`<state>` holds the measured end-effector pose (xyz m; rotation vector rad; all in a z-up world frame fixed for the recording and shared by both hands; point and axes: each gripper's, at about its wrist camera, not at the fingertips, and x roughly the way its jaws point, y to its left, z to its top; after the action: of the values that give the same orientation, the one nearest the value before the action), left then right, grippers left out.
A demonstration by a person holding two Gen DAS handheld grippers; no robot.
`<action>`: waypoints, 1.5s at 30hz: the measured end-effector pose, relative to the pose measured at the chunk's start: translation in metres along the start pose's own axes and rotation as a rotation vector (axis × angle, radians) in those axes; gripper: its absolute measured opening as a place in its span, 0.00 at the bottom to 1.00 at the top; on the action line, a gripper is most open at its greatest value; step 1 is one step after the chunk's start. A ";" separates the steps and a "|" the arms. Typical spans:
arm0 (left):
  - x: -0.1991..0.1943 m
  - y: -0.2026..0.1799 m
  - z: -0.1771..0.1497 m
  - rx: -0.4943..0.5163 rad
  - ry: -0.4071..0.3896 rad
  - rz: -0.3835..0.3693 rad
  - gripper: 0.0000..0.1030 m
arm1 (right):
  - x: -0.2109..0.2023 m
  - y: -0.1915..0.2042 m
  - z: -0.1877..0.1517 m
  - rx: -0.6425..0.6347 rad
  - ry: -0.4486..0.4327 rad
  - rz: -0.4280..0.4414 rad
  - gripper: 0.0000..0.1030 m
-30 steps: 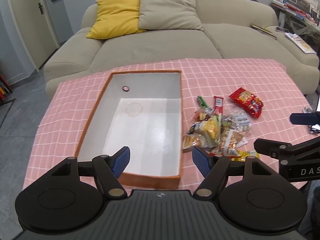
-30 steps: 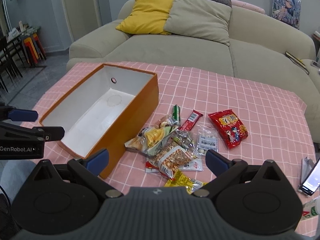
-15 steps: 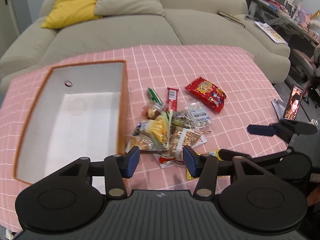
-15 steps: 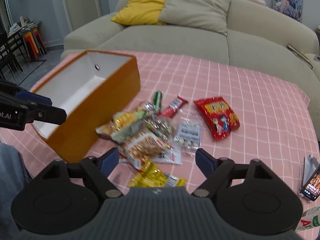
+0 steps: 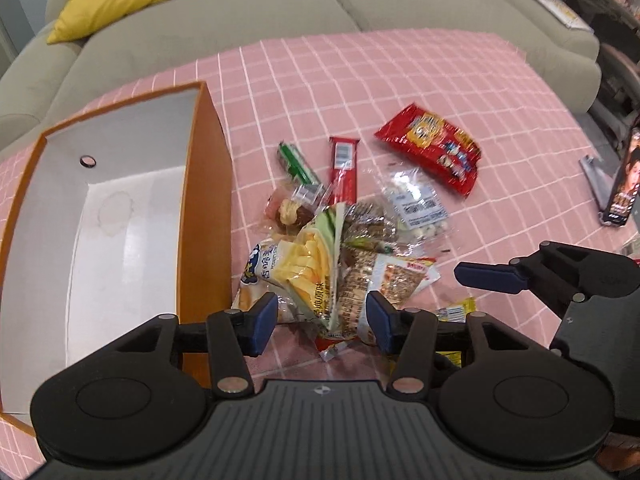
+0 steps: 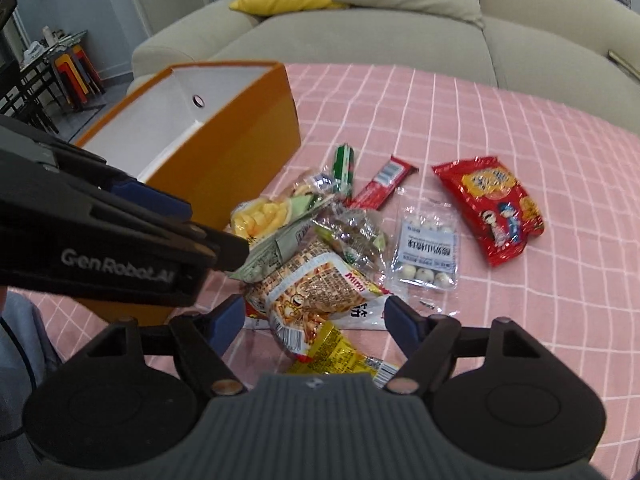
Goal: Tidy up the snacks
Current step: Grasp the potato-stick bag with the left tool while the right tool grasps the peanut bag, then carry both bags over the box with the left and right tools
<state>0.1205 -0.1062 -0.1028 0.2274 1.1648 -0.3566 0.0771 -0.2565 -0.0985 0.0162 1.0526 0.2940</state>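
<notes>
Our left gripper (image 5: pixel 322 322) and right gripper (image 6: pixel 314 320) both had open fingers over the snack pile (image 5: pixel 332 248). We should pinch one top bag for the box (image 5: pixel 96 216).

Both hand-held grippers — left (image 5: pixel 322 322), right (image 6: pixel 314 320) — agape, side by side.

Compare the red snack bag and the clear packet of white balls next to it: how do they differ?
The red snack bag is opaque with cartoon print; the clear packet shows its white balls and carries a white label. The red bag is larger than the clear packet. The red bag lies apart from the heap, while the clear packet sits at its edge. Both lie flat on the pink checked cloth, untouched by either gripper.
</notes>
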 end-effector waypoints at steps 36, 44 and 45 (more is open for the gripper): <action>0.058 0.010 0.007 -0.028 0.109 -0.003 0.21 | 0.040 -0.004 0.005 0.029 0.082 0.053 0.33; 0.038 0.012 0.000 -0.046 0.066 -0.031 0.19 | 0.019 -0.003 0.005 -0.012 0.054 0.056 0.32; 0.035 0.012 -0.002 -0.050 0.059 -0.034 0.19 | 0.017 -0.003 0.004 -0.018 0.051 0.057 0.32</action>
<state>0.1360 -0.0996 -0.1361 0.1759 1.2355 -0.3519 0.0891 -0.2552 -0.1111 0.0226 1.1016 0.3568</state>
